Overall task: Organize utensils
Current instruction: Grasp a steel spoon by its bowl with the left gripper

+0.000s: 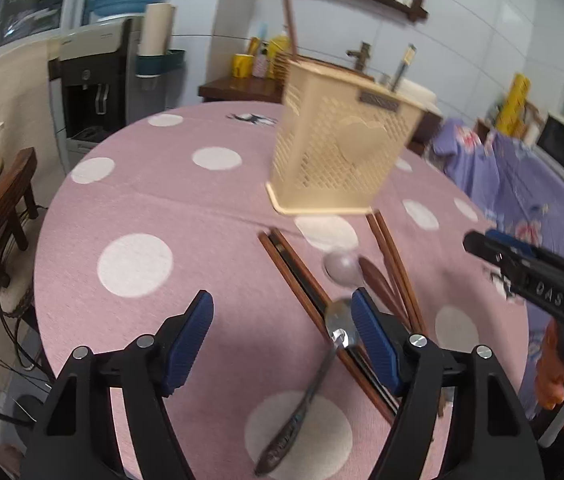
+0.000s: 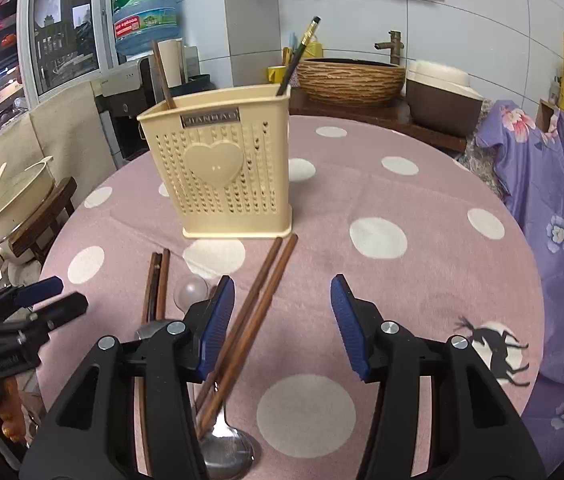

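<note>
Chopsticks of brown wood (image 2: 259, 308) and metal spoons (image 1: 338, 328) lie before the cream perforated plastic utensil holder (image 2: 221, 164), where both the left gripper (image 1: 282, 340) and the right gripper (image 2: 282, 324) hover parted, gripping nothing.

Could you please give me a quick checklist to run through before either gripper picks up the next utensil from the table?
1. Left gripper jaws open, nothing between them: ok.
2. Right gripper jaws open, nothing gripped: ok.
3. Utensil holder upright on the tablecloth: ok.
4. Room in the holder, only two sticks in it: ok.
5. Chopstick pair lined up between the right jaws: not ok, it lies under the left finger.
6. Metal spoon free of the chopsticks: cannot tell.
</note>
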